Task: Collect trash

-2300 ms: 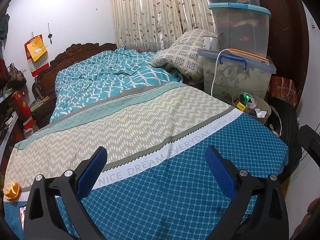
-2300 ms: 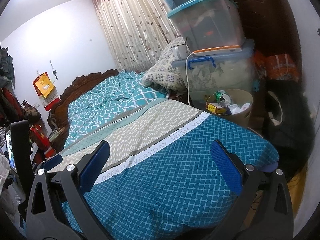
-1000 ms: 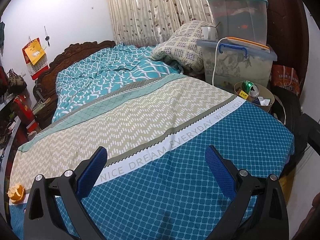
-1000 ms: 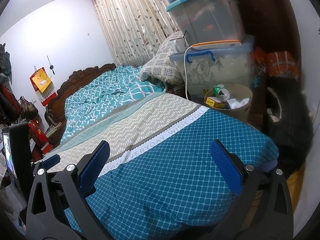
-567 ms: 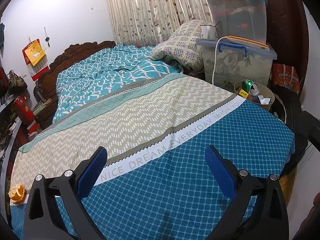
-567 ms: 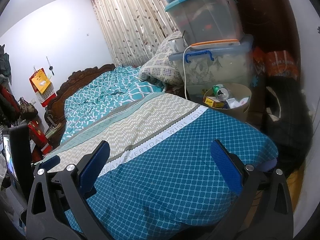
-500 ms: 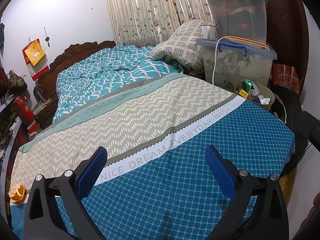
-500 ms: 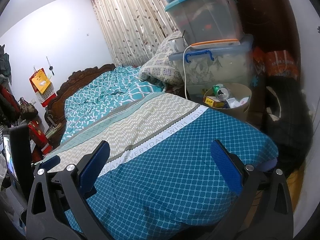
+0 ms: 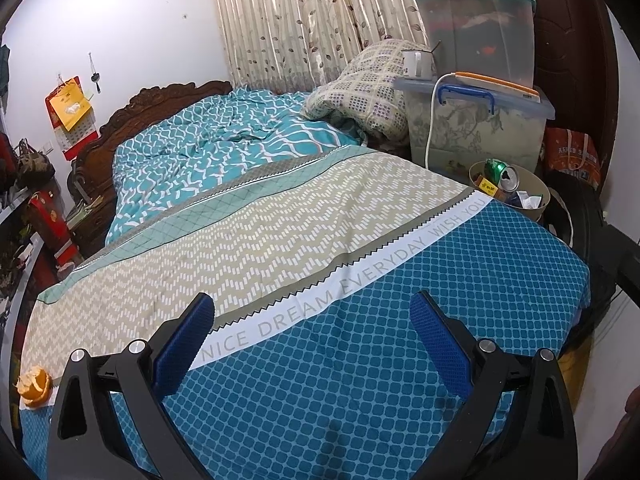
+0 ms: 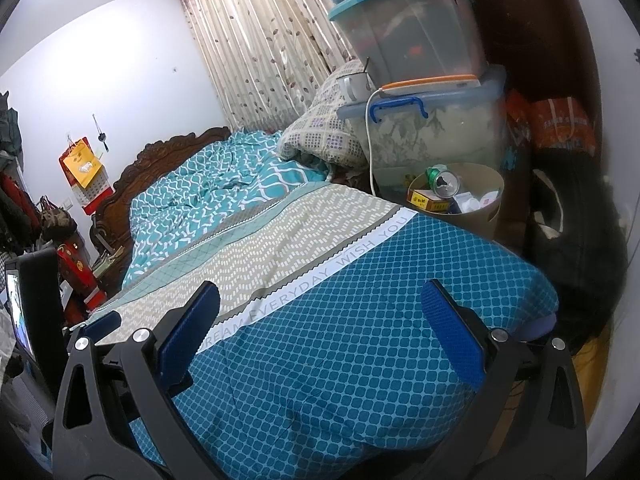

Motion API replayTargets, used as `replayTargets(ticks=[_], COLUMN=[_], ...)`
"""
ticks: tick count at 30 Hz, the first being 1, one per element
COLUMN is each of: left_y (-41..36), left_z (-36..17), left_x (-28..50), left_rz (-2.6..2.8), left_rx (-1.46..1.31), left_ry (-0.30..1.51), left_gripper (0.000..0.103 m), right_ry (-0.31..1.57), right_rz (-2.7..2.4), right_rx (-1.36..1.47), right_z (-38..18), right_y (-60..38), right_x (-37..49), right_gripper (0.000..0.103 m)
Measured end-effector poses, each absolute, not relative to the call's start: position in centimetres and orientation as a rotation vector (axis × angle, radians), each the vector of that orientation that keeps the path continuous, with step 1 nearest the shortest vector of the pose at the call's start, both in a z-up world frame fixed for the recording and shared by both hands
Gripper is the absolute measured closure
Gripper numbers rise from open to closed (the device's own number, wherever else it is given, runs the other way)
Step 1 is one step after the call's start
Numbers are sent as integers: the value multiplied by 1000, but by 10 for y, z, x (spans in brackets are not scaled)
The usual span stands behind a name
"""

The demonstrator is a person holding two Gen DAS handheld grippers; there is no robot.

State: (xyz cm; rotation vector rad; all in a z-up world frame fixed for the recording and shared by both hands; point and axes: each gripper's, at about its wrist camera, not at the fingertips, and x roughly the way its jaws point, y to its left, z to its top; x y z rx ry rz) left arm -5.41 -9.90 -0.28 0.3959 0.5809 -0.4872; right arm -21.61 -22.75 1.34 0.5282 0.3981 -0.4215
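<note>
While I hold both tools over the foot of the bed (image 9: 280, 240), my left gripper (image 9: 312, 344) hangs with its blue-padded fingers (image 9: 184, 344) spread wide and nothing between them, above the dark blue dotted part of the bedspread (image 9: 360, 380). My right gripper (image 10: 320, 336) is spread just as wide and just as empty, over the same blue cloth near the bed's right corner. The one piece of trash I can see lying loose is an orange peel (image 9: 34, 385), at the far left edge of the bed in the left wrist view, on the pale band of the spread; it sits well to the left of my left gripper's left finger, apart from it, and slightly nearer to me than the fingertips. I cannot find it in the right wrist view. Beyond the bed's far right side, on the floor, stands a round tan waste bin (image 10: 494, 200) holding a green drink can (image 10: 442, 182), a yellow carton (image 10: 426, 199) and some white scraps; it is well ahead and to the right of both grippers, just in front of a clear storage box (image 10: 432, 140) with blue handles, on which another lidded tub (image 10: 412, 24) is stacked. A white cable (image 10: 370, 148) drops from the box top beside the bin.
</note>
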Motion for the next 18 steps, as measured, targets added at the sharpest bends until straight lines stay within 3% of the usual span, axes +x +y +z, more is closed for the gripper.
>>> replayTargets(ticks=[18], left_y=[-98], left_z=[-2], left_x=[-54], left_rz=[-495], left_rx=[381], left_ry=[587], left_gripper=[9], right_ry=[381], right_rz=[-416], right_rx=[506], right_z=[15], right_y=[-219], right_x=[-216], right_gripper=[3])
